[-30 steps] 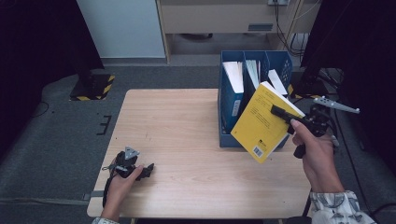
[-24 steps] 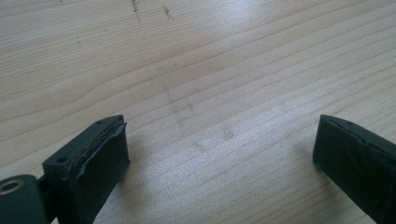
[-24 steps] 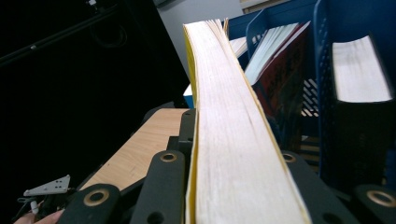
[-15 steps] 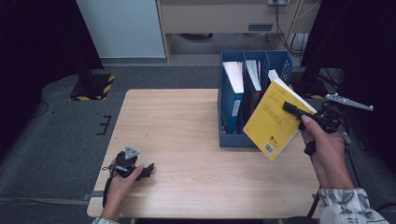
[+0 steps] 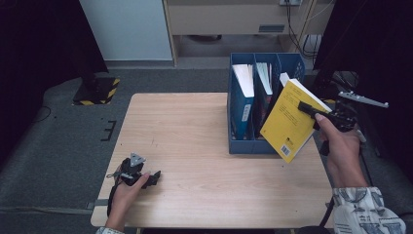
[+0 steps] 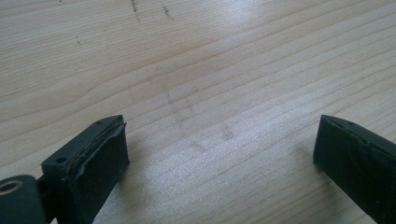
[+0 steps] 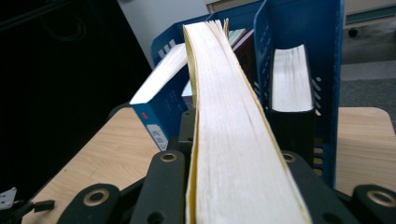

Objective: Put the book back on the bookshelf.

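Observation:
My right gripper (image 5: 311, 109) is shut on a thick yellow book (image 5: 291, 121), held tilted in the air in front of the right end of a blue file rack (image 5: 238, 144). In the right gripper view the book's page edge (image 7: 229, 140) runs up between the black jaws toward the rack (image 7: 327, 93). Down at the table's near left corner my left gripper (image 5: 153, 176) lies on the wood in a hand. Its jaws (image 6: 219, 154) stand wide open with only bare tabletop between them.
The rack stands at the far right of the wooden table (image 5: 195, 146) and holds a blue-spined book (image 5: 242, 105) and another book (image 5: 263, 92) in separate slots. A yellow-black floor marker (image 5: 97, 90) lies beyond the table's left. Dark curtains flank both sides.
My right hand has carried the yellow book a little to the right and up, closer to the rack's right end. The left gripper has stayed put.

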Motion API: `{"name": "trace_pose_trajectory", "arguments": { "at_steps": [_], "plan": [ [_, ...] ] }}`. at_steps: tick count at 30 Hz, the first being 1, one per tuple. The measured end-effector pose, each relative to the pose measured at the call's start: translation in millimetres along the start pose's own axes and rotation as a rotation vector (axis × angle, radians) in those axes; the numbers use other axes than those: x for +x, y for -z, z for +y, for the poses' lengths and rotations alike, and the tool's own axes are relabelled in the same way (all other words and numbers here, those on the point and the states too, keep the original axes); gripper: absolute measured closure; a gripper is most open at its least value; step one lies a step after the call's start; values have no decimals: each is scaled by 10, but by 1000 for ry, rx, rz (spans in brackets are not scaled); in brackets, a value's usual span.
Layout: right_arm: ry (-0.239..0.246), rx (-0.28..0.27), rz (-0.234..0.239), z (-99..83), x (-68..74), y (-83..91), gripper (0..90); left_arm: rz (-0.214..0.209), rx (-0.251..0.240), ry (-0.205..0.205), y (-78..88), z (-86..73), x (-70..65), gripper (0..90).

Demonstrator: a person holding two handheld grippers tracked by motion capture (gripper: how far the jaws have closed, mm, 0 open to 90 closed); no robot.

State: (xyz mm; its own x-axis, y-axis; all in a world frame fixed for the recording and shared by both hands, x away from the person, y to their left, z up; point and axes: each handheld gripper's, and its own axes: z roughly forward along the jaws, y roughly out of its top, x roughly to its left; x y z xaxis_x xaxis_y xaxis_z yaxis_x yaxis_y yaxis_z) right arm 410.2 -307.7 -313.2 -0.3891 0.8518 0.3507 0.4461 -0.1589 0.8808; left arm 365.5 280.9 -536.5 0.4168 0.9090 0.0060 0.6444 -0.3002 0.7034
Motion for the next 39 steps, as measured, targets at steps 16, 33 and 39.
{"name": "trace_pose_trajectory", "arguments": {
  "at_steps": [16, 33, 39],
  "plan": [
    [3, 1, -86, 172, -77, -113, 748, -3, 2, -3, -4, 5, 1, 21],
    [17, -15, -139, 357, 21, -461, 748, -5, 1, -5, -6, 7, 1, 21],
    [21, -8, -152, 354, 51, -604, 747, -7, 2, -6, -7, 9, 2, 21]
  ]
}}
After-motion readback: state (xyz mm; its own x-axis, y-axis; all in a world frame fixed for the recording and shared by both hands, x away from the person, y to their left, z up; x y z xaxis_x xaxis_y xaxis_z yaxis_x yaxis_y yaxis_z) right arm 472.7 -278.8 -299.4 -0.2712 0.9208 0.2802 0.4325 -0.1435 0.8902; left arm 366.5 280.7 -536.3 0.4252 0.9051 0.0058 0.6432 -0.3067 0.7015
